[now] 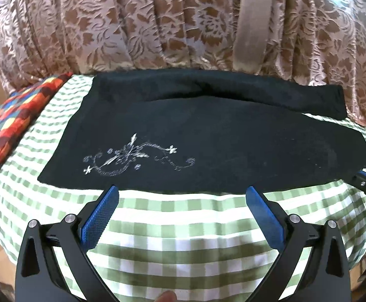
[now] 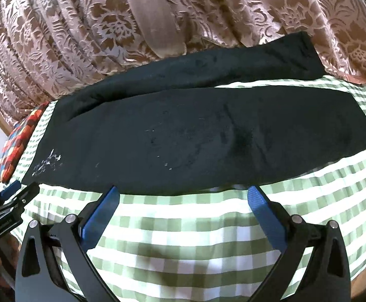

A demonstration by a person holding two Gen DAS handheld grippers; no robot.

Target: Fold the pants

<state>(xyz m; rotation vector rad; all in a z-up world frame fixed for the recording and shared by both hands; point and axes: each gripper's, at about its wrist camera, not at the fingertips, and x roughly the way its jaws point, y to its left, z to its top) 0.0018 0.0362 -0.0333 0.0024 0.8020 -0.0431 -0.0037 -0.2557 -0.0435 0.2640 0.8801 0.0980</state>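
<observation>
Black pants (image 1: 208,136) with white floral embroidery (image 1: 135,156) lie flat across a green-and-white checked cloth (image 1: 183,226), their two legs side by side. My left gripper (image 1: 181,191) is open and empty, its blue fingertips just short of the pants' near edge, by the embroidered end. My right gripper (image 2: 183,191) is open and empty, also just short of the near edge of the pants (image 2: 208,130), further right. The far leg (image 2: 208,68) lies against the curtain. Each gripper shows at the edge of the other's view.
A brown floral curtain (image 1: 157,20) hangs right behind the surface. A multicoloured patterned cushion (image 1: 14,120) lies at the left end of the checked cloth. The cloth's edge drops off at the right (image 2: 359,226).
</observation>
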